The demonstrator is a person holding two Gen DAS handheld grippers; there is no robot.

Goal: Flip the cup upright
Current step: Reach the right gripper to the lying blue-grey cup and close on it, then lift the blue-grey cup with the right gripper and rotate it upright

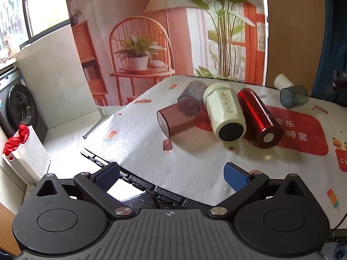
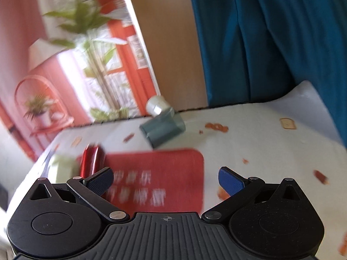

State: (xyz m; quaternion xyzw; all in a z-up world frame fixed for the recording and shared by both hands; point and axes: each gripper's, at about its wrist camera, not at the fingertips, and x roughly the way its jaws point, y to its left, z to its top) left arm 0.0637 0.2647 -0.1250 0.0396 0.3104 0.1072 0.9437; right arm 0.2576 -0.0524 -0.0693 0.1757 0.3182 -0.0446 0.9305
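Several cups lie on their sides on the table. In the left wrist view: a brown translucent cup [image 1: 175, 120], a grey translucent cup [image 1: 192, 97], a pale green cup [image 1: 224, 110], a red metallic cup [image 1: 258, 117], a blue-grey cup [image 1: 293, 96] and a white cup [image 1: 283, 81]. My left gripper [image 1: 171, 176] is open and empty, above the table's near edge. My right gripper [image 2: 166, 181] is open and empty above the red mat [image 2: 173, 173], short of the blue-grey cup [image 2: 161, 130] and white cup [image 2: 157, 105]; the red cup [image 2: 91, 162] lies at its left.
The table carries a white patterned cloth [image 1: 151, 151] with a red mat [image 1: 303, 130]. Left of the table are a washing machine [image 1: 19, 106] and a white laundry basket [image 1: 26, 153]. A printed backdrop [image 1: 151, 32] hangs behind; a blue curtain [image 2: 271, 43] hangs at the right.
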